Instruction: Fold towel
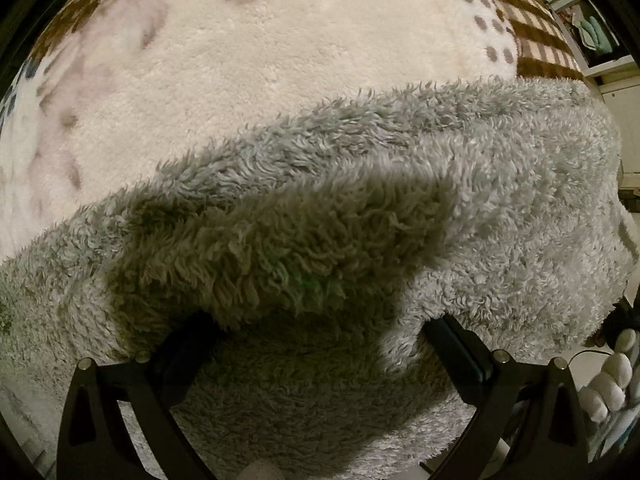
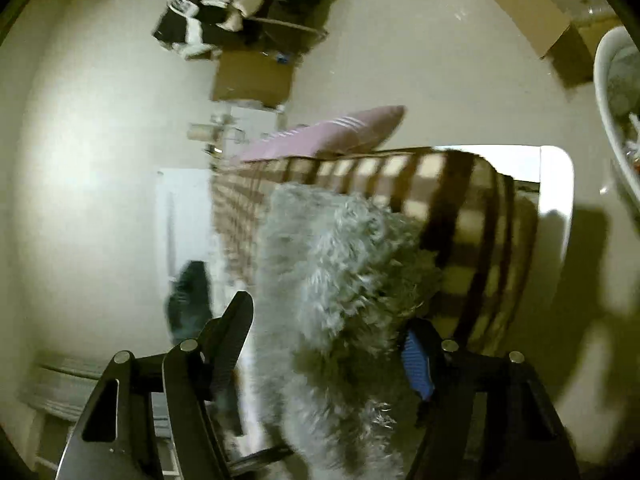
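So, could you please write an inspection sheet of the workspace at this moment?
Surface: checked bedcover, with a white blanket on it.
Job's things: grey towel, partly folded, one flap lying over itself.
Clutter: pink pillow at the bed's far end.
Grippers: left gripper straddles the flap, grip unclear; right gripper open, towel between its jaws.
Cables: perhaps one thin cord beside the bed.
Surroundings: cardboard boxes, white basin.

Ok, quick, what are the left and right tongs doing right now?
Left tongs: open, straddling a fold of the grey towel.
Right tongs: open, towel between the fingers, not clamped.
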